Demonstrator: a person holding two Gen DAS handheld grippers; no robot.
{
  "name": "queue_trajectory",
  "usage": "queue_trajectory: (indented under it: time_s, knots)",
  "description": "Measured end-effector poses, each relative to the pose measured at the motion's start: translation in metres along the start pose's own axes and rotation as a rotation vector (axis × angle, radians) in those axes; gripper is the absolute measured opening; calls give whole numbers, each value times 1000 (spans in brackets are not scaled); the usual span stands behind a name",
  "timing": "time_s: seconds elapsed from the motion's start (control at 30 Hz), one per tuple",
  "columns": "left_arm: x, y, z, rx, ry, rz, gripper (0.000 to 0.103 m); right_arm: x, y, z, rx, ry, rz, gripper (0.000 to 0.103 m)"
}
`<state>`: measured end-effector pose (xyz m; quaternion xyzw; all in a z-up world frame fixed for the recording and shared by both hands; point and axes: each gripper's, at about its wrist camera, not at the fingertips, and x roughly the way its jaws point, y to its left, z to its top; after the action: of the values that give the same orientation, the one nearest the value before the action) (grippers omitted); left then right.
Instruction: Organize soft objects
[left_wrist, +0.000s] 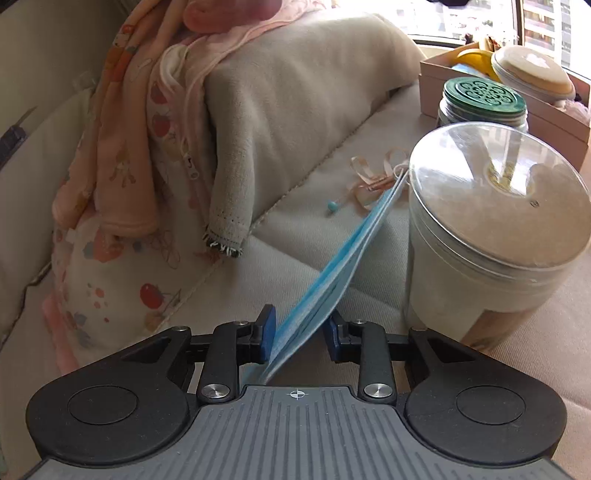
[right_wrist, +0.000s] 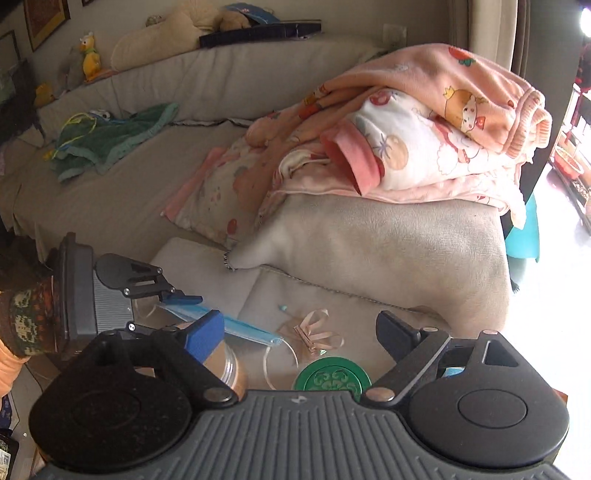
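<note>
My left gripper (left_wrist: 300, 326) is shut on a blue face mask (left_wrist: 341, 258), which stretches forward and up beside a clear-lidded jar (left_wrist: 491, 236). The same gripper (right_wrist: 181, 293) and mask (right_wrist: 243, 328) show at the lower left of the right wrist view. My right gripper (right_wrist: 299, 332) is open and empty above a green jar lid (right_wrist: 332, 378). A pink ribbon bow (right_wrist: 314, 332) lies on the sofa seat; it also shows in the left wrist view (left_wrist: 376, 177). Pink printed clothes (right_wrist: 424, 147) lie piled on a grey folded blanket (right_wrist: 388, 251).
A green-lidded jar (left_wrist: 484, 99) and a pink box (left_wrist: 554, 118) with items stand behind the clear-lidded jar. A green towel (right_wrist: 110, 144) lies far left on the sofa. Stuffed toys (right_wrist: 90, 55) sit on the sofa back. A small blue-headed pin (left_wrist: 332, 206) lies on the seat.
</note>
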<state>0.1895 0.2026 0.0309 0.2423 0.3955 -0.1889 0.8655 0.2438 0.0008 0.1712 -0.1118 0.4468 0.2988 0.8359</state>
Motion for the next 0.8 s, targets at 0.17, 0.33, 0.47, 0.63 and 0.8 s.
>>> queue_trajectory:
  time_s: [0.17, 0.33, 0.47, 0.63, 0.8]
  knots:
    - [-7, 18, -10, -189, 29, 6, 21, 50, 1, 6, -18, 120, -56, 90]
    - [-30, 35, -29, -439, 109, -103, 19, 82, -4, 7, 8, 177, -23, 89]
    - [-29, 28, -27, -456, 95, -103, 19, 112, 0, 11, 22, 249, 27, 69]
    - [-7, 16, -11, -366, 49, -73, 22, 138, 2, 13, 18, 328, 23, 63]
    - [6, 22, 0, -374, 28, -101, 21, 161, 2, 11, 6, 401, -30, 63]
